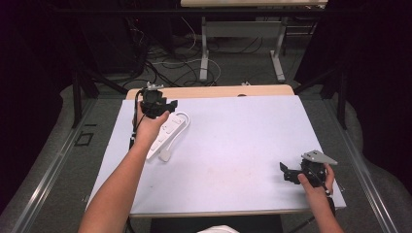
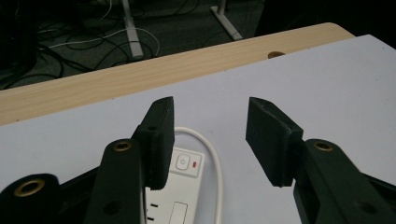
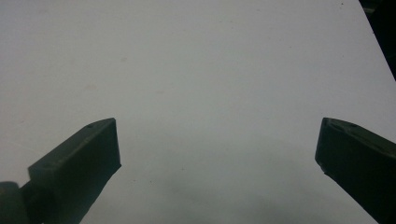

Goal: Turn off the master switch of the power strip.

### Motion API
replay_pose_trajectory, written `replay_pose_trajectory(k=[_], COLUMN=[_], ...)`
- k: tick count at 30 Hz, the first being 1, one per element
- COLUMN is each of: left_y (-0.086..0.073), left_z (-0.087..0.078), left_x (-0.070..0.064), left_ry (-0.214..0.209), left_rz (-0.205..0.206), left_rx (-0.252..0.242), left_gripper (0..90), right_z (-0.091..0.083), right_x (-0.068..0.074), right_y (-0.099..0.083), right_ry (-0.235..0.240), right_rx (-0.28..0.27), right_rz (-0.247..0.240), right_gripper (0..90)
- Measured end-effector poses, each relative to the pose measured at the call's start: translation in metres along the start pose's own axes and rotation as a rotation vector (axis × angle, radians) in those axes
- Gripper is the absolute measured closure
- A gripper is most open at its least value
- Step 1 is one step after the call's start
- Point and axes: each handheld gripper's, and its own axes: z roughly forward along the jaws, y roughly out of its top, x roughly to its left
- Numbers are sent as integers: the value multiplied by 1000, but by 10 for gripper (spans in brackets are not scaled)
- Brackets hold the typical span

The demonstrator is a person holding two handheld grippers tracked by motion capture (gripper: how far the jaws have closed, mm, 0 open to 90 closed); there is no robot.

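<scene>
Lying at the far left of the white table cover [image 1: 233,145], a white power strip [image 1: 166,133] ran on a slant, its far end near the wooden table edge [image 1: 209,91], its white cord [image 1: 180,116] looped round that far end and a plug [image 1: 165,155] lay at its near end.

Left gripper [image 1: 156,104]: held in the person's left hand [image 1: 148,127] over the strip's far end. Jaws spread, nothing between them. In the left gripper view the strip [image 2: 184,186] lay below and just behind the jaw tips, closer to the left jaw, whose pad overlapped its edge; the switch with a red mark [image 2: 186,163] sat beside that pad. The cord [image 2: 212,163] curved through the gap between the jaws. Whether any pad touched the strip could not be told.

Right gripper [image 1: 291,174]: held in the right hand [image 1: 317,183] at the near right of the cover, well apart from the strip. Jaws spread wide in the right gripper view, with bare white cover [image 3: 210,93] between them.
</scene>
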Motion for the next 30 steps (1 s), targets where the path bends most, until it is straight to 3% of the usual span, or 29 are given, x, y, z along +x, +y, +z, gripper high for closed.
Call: replay_pose_trajectory(k=[4, 9, 14, 30], left_y=[0, 2, 4, 10], left_z=[4, 9, 16, 35], left_x=[3, 5, 2, -6], left_ry=[-1, -20, -9, -14], left_rz=[-24, -18, -5, -43], left_rx=[4, 42, 41, 100], left_gripper=[588, 617, 659, 813], right_z=[0, -1, 0, 1], right_x=[-1, -1, -1, 0], right_y=[0, -1, -1, 0], right_ry=[8, 7, 12, 15], right_rx=[3, 2, 7, 3], right_rz=[1, 8, 11, 6], right_gripper=[0, 0, 0, 0])
